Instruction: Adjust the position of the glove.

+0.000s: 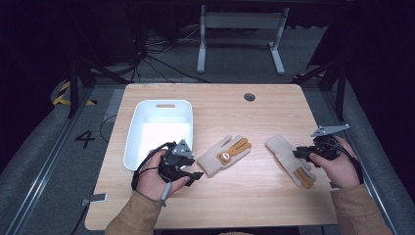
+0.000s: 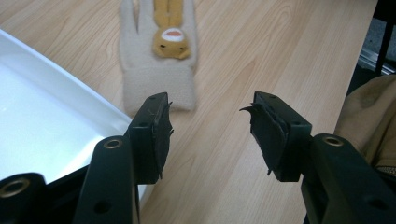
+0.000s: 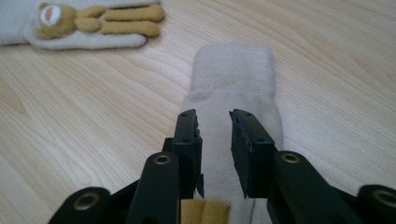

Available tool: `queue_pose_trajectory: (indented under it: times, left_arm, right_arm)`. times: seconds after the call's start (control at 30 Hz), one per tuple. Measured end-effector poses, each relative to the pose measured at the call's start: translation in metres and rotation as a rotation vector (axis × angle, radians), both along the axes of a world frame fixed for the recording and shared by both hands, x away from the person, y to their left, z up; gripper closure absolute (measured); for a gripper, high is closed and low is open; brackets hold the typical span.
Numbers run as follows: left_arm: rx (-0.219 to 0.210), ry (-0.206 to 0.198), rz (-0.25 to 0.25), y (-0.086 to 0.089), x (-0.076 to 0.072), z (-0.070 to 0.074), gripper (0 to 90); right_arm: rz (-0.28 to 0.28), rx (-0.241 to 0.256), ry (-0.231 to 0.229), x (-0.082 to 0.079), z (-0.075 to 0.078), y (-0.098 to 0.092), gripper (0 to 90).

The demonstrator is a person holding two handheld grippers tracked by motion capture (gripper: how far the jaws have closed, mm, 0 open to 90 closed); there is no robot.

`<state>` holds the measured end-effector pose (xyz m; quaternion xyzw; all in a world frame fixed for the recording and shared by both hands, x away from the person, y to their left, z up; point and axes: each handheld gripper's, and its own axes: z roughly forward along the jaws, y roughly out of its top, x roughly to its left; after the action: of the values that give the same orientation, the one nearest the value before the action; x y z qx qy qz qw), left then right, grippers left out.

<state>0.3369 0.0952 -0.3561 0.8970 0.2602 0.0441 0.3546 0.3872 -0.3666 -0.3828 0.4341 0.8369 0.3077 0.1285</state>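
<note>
the wooden tabletop (image 1: 254, 196) carries a white bin (image 1: 142, 110) at its left side, open and with nothing visible inside. two cream gloves lie flat to the right of it and well apart from each other. the work appears to be collecting the gloves into the bin; judged from this layout, neither glove has been placed, so both transfers remain.

the left glove (image 1: 222, 156), face up with a bear motif and tan fingers, lies near the middle of the tabletop, just right of the bin. the right glove (image 1: 288, 159) lies further right, cuff pointing away from the person, tan fingertips toward the front edge.

the right claw (image 3: 214, 154) stands over the palm of the right glove with its jaws narrowly apart, one on each side of a strip of cream fabric. whether the pads already pinch the fabric cannot be told; the grasp looks about to be made rather than finished.

the left claw (image 2: 210, 133) is held low beside the near right corner of the bin, jaws wide apart and holding nothing, aimed at the cuff of the left glove, which lies just beyond the tips.

nothing lies between either glove and the bin. the bin wall nearest the left claw is the one obstacle to clear on transfer.
</note>
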Motion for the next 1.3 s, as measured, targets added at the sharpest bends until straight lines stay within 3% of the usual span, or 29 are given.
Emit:
queue_pose_trajectory:
  times: [0.43,0.6,1.1,1.3]
  left_arm:
    - [-0.001,0.003,-0.016,-0.003,-0.002,0.001,48.1]
    - [0.007,0.012,-0.021,-0.006,-0.002,-0.001,47.6]
    - [0.024,0.024,-0.029,-0.011,0.000,-0.008,47.2]
    - [0.023,0.025,-0.027,-0.011,0.000,-0.008,47.1]
  right_arm:
    - [-0.004,0.006,-0.028,0.005,-0.009,0.010,55.2]
    - [-0.034,-0.004,-0.001,0.010,-0.024,0.015,51.8]
    - [-0.086,-0.069,0.025,0.020,-0.047,0.012,49.7]
    - [-0.078,-0.083,0.051,0.022,-0.052,0.015,55.7]
